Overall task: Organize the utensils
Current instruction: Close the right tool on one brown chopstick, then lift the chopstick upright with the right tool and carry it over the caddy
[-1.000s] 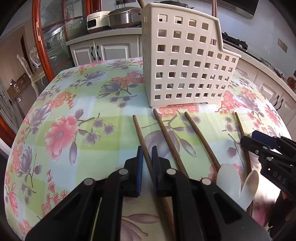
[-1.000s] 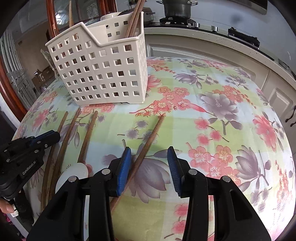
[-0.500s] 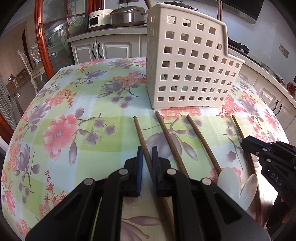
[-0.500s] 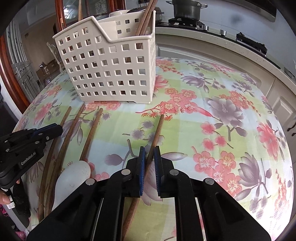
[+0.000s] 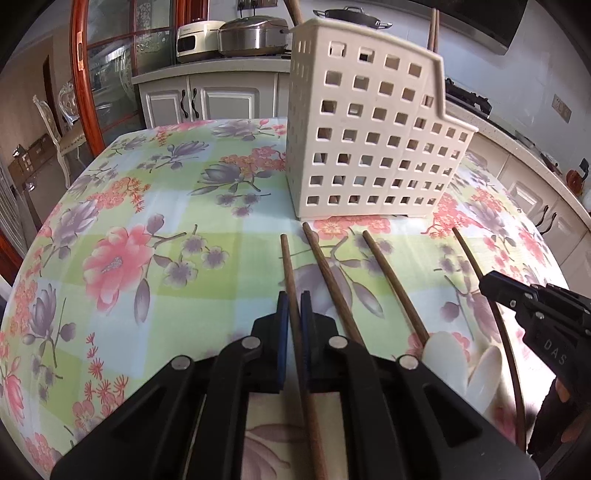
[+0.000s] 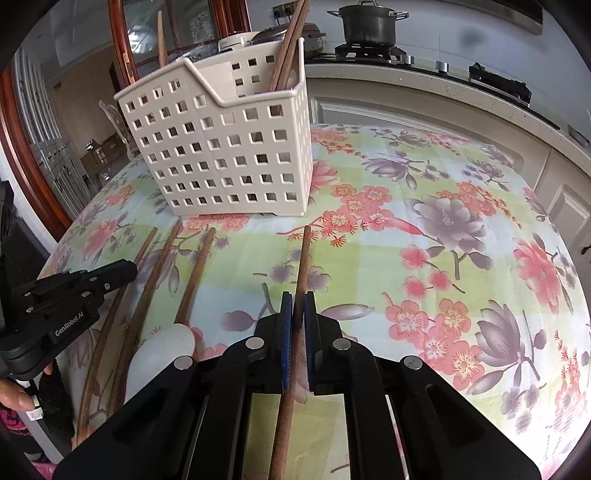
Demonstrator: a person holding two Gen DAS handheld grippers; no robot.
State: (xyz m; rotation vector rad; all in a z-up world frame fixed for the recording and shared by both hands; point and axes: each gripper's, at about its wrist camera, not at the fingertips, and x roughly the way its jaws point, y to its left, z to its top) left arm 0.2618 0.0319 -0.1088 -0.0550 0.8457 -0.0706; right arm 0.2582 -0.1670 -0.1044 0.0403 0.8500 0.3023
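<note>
Several wooden-handled utensils lie side by side on the flowered tablecloth in front of a white perforated utensil basket [image 5: 369, 140] [image 6: 221, 147]. My left gripper [image 5: 294, 306] is closing tight on the leftmost wooden handle [image 5: 286, 258], blue pads pressed on both sides. My right gripper [image 6: 298, 306] is closing on the rightmost wooden handle [image 6: 303, 258], pads touching it. Each gripper shows in the other's view: the right gripper [image 5: 491, 284] and the left gripper [image 6: 122, 269]. Two more handles [image 5: 332, 280] [image 5: 395, 284] lie between them, with white spoon bowls [image 5: 443, 354] near their lower ends.
The basket holds a few tall wooden utensils [image 6: 288, 48]. The round table's edge [image 5: 55, 206] curves away at left, and a chair [image 5: 51, 122] stands beyond it. Kitchen counters with pots [image 6: 369, 26] run behind. A hand [image 6: 14, 395] shows at the lower left.
The right gripper's jaws have gone from wide apart to shut on the rightmost wooden handle. The left gripper has stayed clamped on its handle. Neither hand has shifted much.
</note>
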